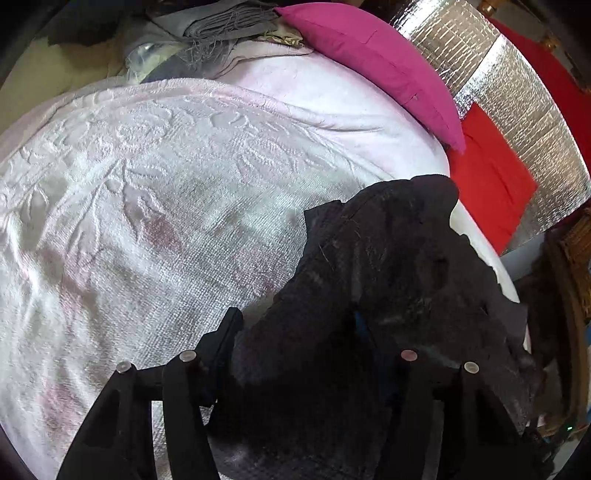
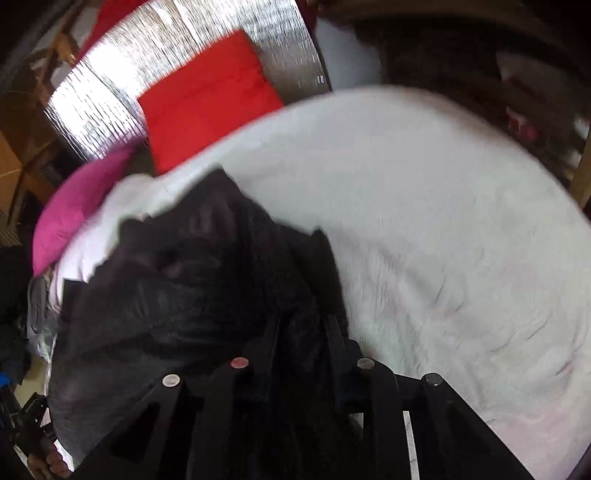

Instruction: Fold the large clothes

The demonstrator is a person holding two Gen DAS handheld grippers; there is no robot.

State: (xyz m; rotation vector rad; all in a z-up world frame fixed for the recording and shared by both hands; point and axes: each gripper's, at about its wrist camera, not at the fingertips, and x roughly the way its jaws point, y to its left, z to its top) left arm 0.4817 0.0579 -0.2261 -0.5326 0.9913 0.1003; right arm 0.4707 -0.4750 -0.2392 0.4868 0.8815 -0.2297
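Observation:
A large black garment (image 1: pixel 388 258) lies bunched on the white textured bed cover (image 1: pixel 147 184), near its right edge in the left wrist view. My left gripper (image 1: pixel 295 321) stands open around the garment's near end. Its left finger (image 1: pixel 229 332) shows beside the cloth, and the cloth covers the right finger. In the blurred right wrist view the same garment (image 2: pixel 184 288) spreads to the left over the bed cover (image 2: pixel 443 221). My right gripper (image 2: pixel 303 325) is shut on a fold of it, with the two fingers close together and dark cloth pinched between them.
A pink pillow (image 1: pixel 369 62) (image 2: pixel 74 214) and a red cushion (image 1: pixel 487 184) (image 2: pixel 207 99) lie at the bed's far side against a silver foil panel (image 1: pixel 498 92). Folded grey clothes (image 1: pixel 221 26) are stacked at the far end. A hand (image 2: pixel 51 461) shows at the lower left.

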